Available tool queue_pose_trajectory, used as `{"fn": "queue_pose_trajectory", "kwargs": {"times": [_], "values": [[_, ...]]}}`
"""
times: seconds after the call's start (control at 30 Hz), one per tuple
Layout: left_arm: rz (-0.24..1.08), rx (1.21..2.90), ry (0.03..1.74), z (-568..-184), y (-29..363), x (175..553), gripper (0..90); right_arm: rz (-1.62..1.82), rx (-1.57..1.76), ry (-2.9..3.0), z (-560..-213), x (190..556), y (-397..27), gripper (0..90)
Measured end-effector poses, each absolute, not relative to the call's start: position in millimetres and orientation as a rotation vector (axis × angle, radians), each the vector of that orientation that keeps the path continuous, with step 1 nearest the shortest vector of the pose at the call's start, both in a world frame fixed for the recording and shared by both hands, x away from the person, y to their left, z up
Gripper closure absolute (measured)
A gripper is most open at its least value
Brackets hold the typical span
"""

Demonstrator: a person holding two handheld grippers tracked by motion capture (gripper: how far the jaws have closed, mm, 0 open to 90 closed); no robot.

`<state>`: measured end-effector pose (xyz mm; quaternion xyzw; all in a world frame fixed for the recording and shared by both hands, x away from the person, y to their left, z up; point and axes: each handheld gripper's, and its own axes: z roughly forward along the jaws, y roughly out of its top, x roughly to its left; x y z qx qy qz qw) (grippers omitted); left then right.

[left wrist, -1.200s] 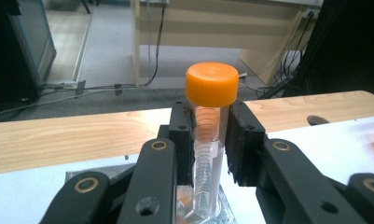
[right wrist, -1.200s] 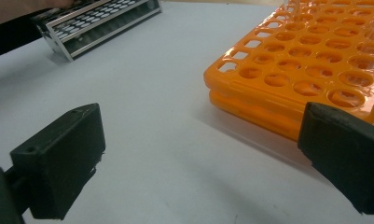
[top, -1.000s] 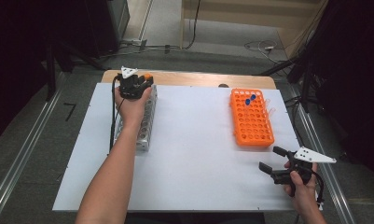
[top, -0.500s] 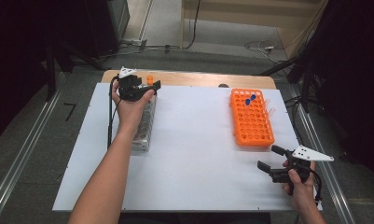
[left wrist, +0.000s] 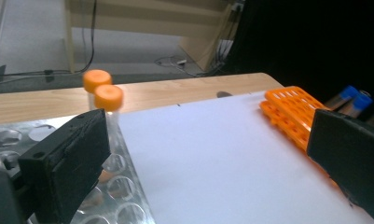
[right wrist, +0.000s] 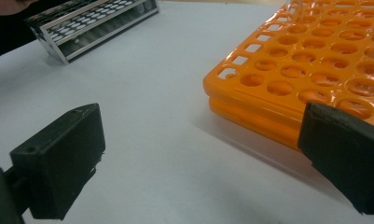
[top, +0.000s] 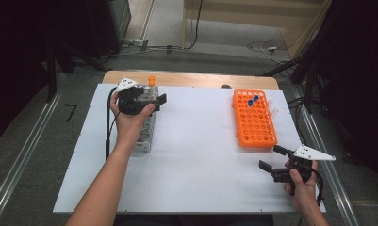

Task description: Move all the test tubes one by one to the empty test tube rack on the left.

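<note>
Two orange-capped tubes [top: 151,80] [left wrist: 103,93] stand in the far end of a metal rack [top: 146,134] [left wrist: 128,196] at the table's left. My left gripper [top: 154,96] [left wrist: 208,140] hovers just on the near side of them. Its jaws have just been opening and stand wide, with nothing between them. An orange rack [top: 255,120] [right wrist: 306,60] at the right holds two blue-capped tubes [top: 251,100] [left wrist: 355,95]. My right gripper [top: 270,157] [right wrist: 198,140] rests open near the orange rack's front corner, holding nothing.
A white sheet [top: 201,155] covers the wooden table [top: 201,80], with bare room between the two racks. A black cable [top: 109,127] trails from the left gripper along the forearm. The metal rack [right wrist: 91,28] lies far off in the right gripper view.
The left gripper has let go of an orange-capped tube at the metal rack's far end, opened its jaws and drawn back toward the near side. The right gripper has kept still.
</note>
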<state>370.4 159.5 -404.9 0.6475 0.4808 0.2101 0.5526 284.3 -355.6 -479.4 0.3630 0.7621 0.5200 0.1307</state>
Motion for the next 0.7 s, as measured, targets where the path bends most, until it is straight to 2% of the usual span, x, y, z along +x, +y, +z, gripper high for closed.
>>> {"fn": "queue_pose_trajectory", "kwargs": {"times": [0.7], "values": [[0.444, 1.57, 0.985, -413.4, 138.5, 289.8, 0.0, 1.491, 1.128, 2.137, -467.3, 299.9, -357.6, 0.0]]}}
